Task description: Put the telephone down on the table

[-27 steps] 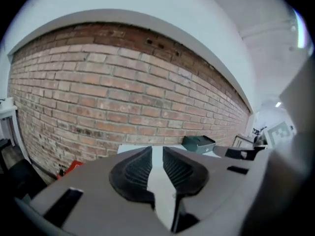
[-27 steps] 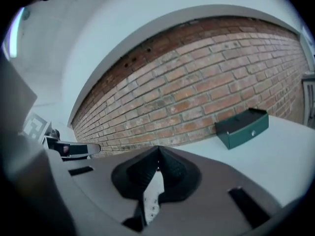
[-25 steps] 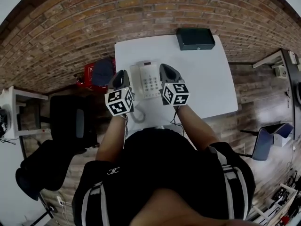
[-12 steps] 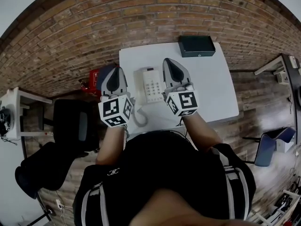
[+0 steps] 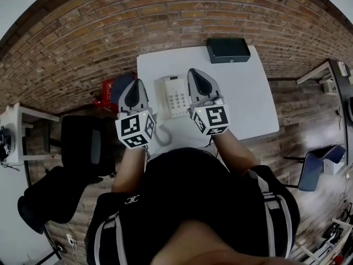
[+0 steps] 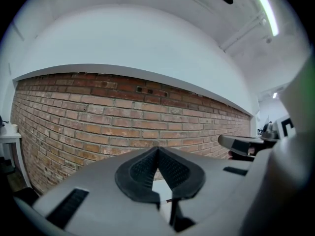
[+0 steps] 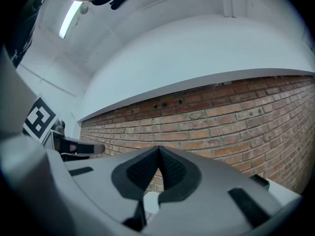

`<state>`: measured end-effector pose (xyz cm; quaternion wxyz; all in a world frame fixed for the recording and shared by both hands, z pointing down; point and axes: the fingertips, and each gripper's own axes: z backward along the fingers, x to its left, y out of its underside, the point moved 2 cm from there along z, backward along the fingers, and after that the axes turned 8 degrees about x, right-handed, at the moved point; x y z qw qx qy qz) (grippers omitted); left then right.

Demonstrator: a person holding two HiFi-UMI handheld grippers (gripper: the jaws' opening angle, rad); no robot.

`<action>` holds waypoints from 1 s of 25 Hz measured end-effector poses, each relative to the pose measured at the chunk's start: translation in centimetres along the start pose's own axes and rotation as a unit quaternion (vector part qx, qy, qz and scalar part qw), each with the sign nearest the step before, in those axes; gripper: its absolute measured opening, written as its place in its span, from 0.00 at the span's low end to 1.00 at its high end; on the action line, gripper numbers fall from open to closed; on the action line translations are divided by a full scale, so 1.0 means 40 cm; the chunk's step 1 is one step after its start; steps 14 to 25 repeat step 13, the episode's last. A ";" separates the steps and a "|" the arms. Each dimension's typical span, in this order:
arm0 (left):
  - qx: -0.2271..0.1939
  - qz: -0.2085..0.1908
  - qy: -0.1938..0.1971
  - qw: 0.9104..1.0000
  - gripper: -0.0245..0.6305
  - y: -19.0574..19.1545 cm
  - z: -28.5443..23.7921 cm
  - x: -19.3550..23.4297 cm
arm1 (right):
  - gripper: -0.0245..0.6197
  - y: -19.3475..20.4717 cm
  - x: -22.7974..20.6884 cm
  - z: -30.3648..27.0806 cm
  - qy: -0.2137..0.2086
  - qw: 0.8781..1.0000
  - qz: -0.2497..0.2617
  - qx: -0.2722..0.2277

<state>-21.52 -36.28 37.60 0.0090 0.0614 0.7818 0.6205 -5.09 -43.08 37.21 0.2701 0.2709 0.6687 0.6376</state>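
Note:
A white telephone (image 5: 176, 96) with a keypad lies flat on the white table (image 5: 242, 98), its cord (image 5: 161, 137) looping toward the near edge. My left gripper (image 5: 134, 85) hovers above the table's left edge, to the left of the phone, shut and empty. My right gripper (image 5: 195, 74) hovers just right of the phone, also shut and empty. Both point level at the brick wall. In the left gripper view the dark pads (image 6: 145, 171) meet with nothing between them. The right gripper view shows its pads (image 7: 172, 170) closed the same way. Neither gripper touches the phone.
A black box (image 5: 229, 48) sits at the table's far right corner. A red item (image 5: 109, 87) lies on the floor left of the table, with a black chair (image 5: 88, 146) nearer me. The brick wall (image 6: 74, 127) stands right behind the table.
Both grippers have lifted up and away from the sides of the telephone, which stays on the table. They have hardly moved in the last half second.

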 end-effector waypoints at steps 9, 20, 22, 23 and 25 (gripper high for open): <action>0.016 0.017 0.005 1.000 0.04 0.018 0.001 0.009 | 0.04 0.009 0.020 -0.006 -0.003 1.000 0.018 0.005; 0.016 0.015 0.003 1.000 0.04 0.015 0.004 0.017 | 0.04 0.011 0.025 -0.013 -0.006 1.000 0.011 0.008; 0.016 0.015 0.003 1.000 0.04 0.015 0.004 0.017 | 0.04 0.011 0.025 -0.013 -0.006 1.000 0.011 0.008; 0.016 0.015 0.003 1.000 0.04 0.015 0.004 0.017 | 0.04 0.011 0.025 -0.013 -0.006 1.000 0.011 0.008; 0.016 0.015 0.003 1.000 0.04 0.015 0.004 0.017 | 0.04 0.011 0.025 -0.013 -0.006 1.000 0.011 0.008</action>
